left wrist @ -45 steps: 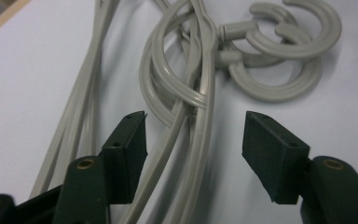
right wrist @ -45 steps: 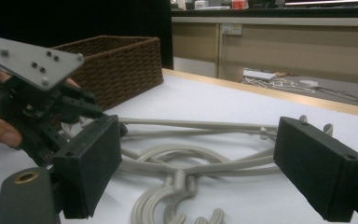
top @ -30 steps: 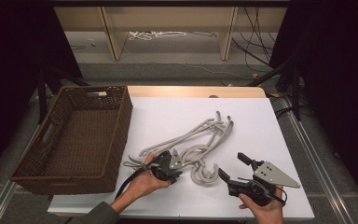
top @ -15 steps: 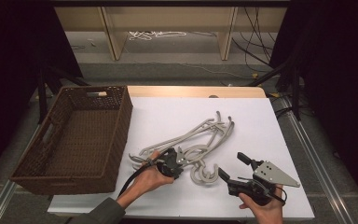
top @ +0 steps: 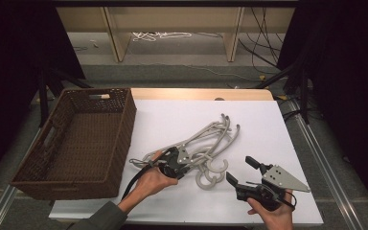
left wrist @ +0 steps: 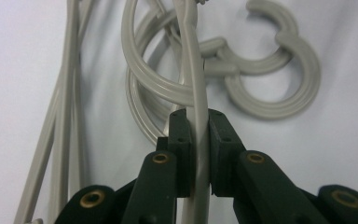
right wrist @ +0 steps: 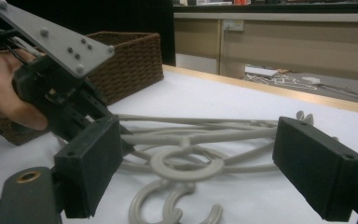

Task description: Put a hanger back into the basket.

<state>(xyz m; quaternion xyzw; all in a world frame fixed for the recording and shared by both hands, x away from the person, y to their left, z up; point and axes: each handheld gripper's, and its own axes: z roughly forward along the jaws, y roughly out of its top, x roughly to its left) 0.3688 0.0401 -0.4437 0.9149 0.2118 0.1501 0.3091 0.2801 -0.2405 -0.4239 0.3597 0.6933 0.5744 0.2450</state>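
The left gripper [left wrist: 199, 140] has just closed onto one thin arm of the grey hangers [top: 206, 143], a tangled pile mid-table, just right of the wicker basket [top: 76, 139]. The right gripper [top: 242, 170] sits wide open, empty, near-right of the pile.

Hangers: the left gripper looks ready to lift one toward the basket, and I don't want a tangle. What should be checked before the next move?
1. Left gripper clamped on a hanger bar: ok; its jaws have just closed on it.
2. Held hanger free of the other hangers: not ok; hooks and bars overlap in one pile.
3. Right gripper out of the way: ok; open, beside the pile, touching nothing.
4. Basket ready to receive: ok; looks empty.
5. Grip holds under load: cannot tell.
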